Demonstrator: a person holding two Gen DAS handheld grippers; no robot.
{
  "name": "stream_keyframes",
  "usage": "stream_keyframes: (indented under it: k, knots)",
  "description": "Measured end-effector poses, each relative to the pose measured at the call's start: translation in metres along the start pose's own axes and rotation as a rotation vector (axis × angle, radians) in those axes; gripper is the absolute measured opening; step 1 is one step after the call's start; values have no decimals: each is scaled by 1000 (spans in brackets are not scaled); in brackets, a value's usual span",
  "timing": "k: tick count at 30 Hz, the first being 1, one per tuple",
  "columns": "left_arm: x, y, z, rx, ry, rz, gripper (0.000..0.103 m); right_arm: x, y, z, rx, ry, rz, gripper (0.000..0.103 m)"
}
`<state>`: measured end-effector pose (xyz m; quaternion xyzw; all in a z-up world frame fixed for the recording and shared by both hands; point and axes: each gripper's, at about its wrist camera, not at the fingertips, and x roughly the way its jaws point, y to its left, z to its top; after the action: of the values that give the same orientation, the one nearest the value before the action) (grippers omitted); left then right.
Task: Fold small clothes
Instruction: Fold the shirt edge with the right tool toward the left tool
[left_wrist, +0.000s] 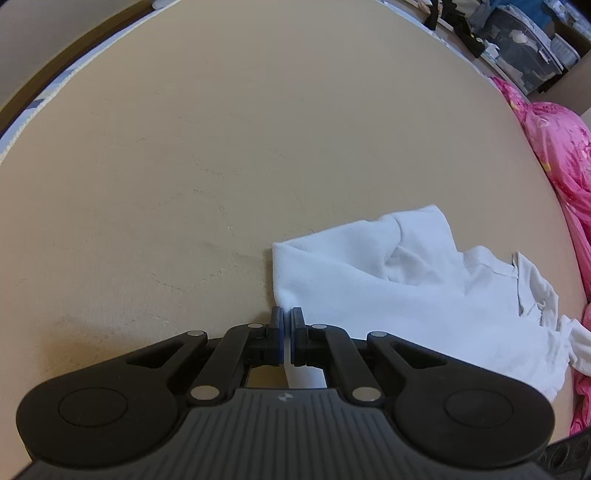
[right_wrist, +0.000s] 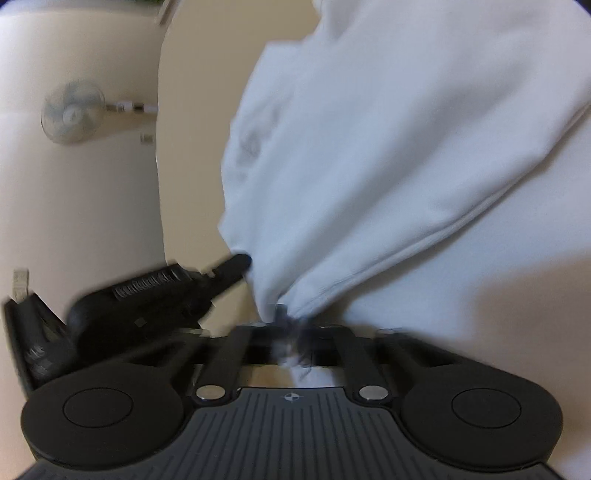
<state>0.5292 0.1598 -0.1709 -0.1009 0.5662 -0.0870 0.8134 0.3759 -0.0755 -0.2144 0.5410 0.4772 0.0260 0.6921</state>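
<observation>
A small white garment (left_wrist: 406, 291) lies crumpled on the beige surface (left_wrist: 184, 166), right of centre in the left wrist view. My left gripper (left_wrist: 287, 321) is shut, its tips at the garment's left edge; the right wrist view shows its tip (right_wrist: 236, 264) pinching the cloth. In the right wrist view the white garment (right_wrist: 388, 166) fills the upper right, stretched and lifted. My right gripper (right_wrist: 286, 314) is shut on a bunched edge of it. That view is blurred.
A pink quilted cloth (left_wrist: 554, 177) lies along the right edge of the surface. Dark storage boxes and clutter (left_wrist: 517, 40) stand beyond the far right edge. A wall fan (right_wrist: 72, 112) shows at left in the right wrist view.
</observation>
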Motion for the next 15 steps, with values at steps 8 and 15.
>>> stream_keyframes:
  k: [8, 15]
  knots:
    - [11, 3, 9, -23, 6, 34, 3, -11, -8, -39, -416, 64, -23, 0]
    - [-25, 14, -22, -7, -28, 16, 61, -48, 10, -47, -633, 71, -55, 43]
